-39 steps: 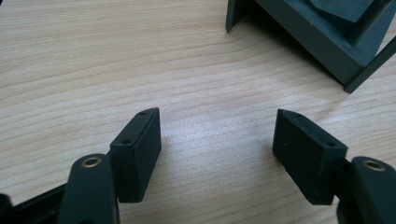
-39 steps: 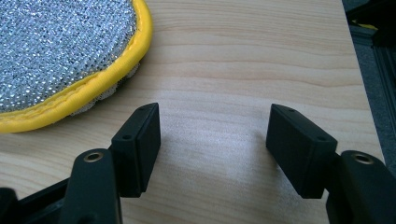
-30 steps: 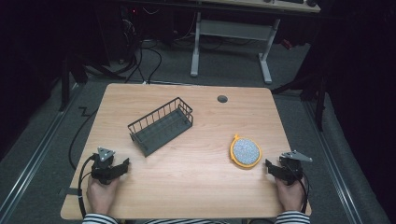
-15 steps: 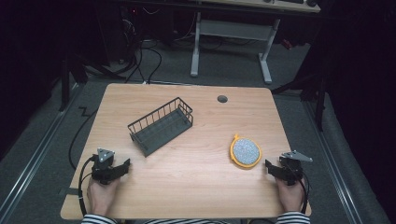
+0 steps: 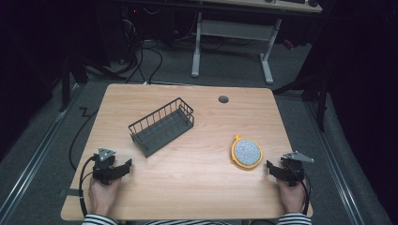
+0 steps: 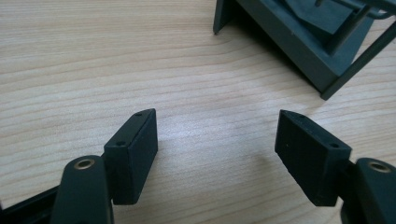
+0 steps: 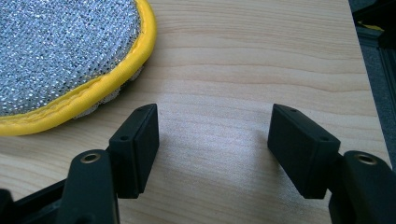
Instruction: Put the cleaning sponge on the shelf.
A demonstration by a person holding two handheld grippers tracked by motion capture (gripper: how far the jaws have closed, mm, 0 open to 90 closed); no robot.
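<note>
The person is wearing black-and-white striped sleeves (image 5: pixel 101 220). Each hand is gripping a black gripper: the left gripper (image 5: pixel 126 167) and the right gripper (image 5: pixel 271 167) are each carrying a grey three-cornered plate and trailing a black cable. Their blocky black jaws are showing small screw holes, with brass-ringed pivots behind.

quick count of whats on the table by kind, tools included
wire basket: 1
round scrubbing pad: 1
tools: 2, the left tool and the right tool, both open and empty
total: 4
</note>
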